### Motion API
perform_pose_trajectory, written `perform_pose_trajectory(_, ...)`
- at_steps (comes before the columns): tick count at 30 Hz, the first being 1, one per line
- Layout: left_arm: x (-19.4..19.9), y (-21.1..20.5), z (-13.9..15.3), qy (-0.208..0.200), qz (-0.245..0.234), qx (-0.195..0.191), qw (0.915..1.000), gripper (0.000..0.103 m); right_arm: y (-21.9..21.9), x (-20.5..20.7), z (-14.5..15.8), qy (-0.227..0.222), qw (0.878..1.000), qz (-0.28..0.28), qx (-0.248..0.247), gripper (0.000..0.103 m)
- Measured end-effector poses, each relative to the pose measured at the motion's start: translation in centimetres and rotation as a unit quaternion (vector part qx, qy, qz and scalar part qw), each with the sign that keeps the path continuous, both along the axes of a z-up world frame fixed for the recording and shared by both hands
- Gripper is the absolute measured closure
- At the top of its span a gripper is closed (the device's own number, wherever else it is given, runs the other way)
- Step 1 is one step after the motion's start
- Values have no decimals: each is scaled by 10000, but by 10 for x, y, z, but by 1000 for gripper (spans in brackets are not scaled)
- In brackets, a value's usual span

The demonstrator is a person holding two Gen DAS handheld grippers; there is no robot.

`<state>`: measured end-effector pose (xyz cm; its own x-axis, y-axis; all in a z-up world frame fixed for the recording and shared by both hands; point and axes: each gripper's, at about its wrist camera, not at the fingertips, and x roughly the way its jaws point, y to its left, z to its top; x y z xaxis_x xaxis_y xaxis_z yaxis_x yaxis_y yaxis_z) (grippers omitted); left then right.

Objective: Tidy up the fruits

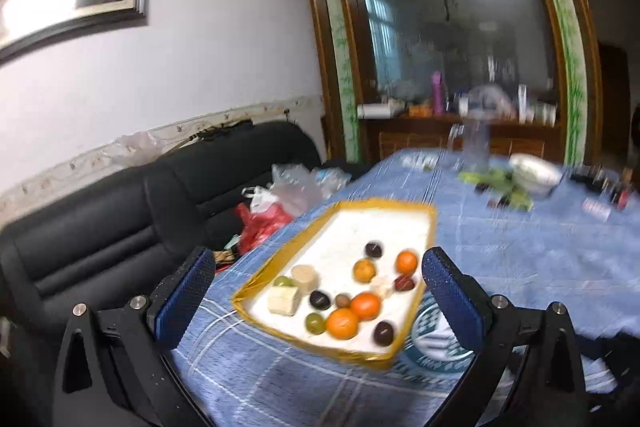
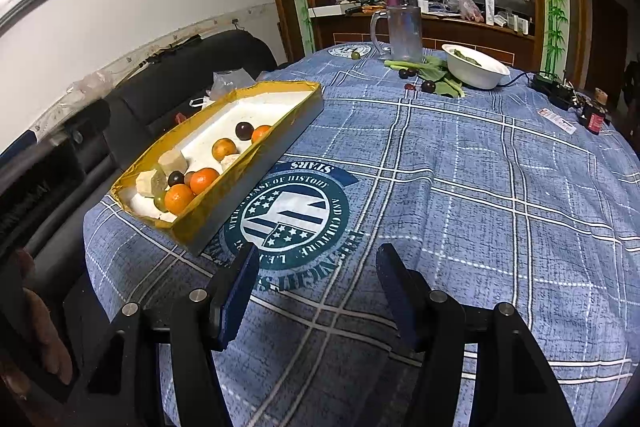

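The left gripper point(image 1: 316, 291) hangs above the near end of the gold-rimmed tray point(image 1: 416, 307), its blue-padded jaws spread as wide as they go and holding nothing; the tray sits on the blue checked tablecloth point(image 1: 520, 259), near the table's edge by the black sofa point(image 1: 100, 227). Inside the tray lie the fruits — several oranges point(image 1: 342, 323), dark plums point(image 1: 320, 299), green grapes point(image 1: 315, 323) and pale cut chunks point(image 1: 284, 299), crowded toward the near end; the far half of its white floor is bare. The right gripper point(image 2: 316, 283) hovers over the round printed emblem point(image 2: 286, 215) just beside the tray, jaws about half apart and empty. Across the table, well apart from the tray, more dark plums point(image 2: 428, 86) rest among green leaves point(image 2: 436, 71) beside a white bowl point(image 2: 478, 69) and a clear glass mug point(image 2: 402, 33); a lone green grape point(image 2: 354, 55) sits near the mug.
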<state>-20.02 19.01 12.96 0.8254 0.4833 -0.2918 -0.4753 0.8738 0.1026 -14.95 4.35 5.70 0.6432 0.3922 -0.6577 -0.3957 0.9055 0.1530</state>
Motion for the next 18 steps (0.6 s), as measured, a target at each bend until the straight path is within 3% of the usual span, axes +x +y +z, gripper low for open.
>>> perform_pose_trajectory(3, -16, -1, 0, -465, -73, -241, 9986, 0, -4, -4, 2, -60, 10000, -2, 19, 38)
perform_pose_trajectory(4, -15, 0, 0, -453, -104, -301, 9985, 0, -5, -6, 2, -71, 10000, 0, 25, 37)
perform_pose_trajectory(9, 10, 2, -14, 489, -339, -681, 9959, 0, -6, -11, 3, -73, 9999, 46, 108, 37)
perform_pose_trajectory(12, 13, 4, -24, 658, -434, -917, 9927, 0, 1, -14, 2, -98, 9999, 115, 2, 36)
perform_pose_trajectory(18, 17, 8, -38, 960, -405, -1028, 9892, 0, 9, -15, -5, -46, 9997, 183, -126, 35)
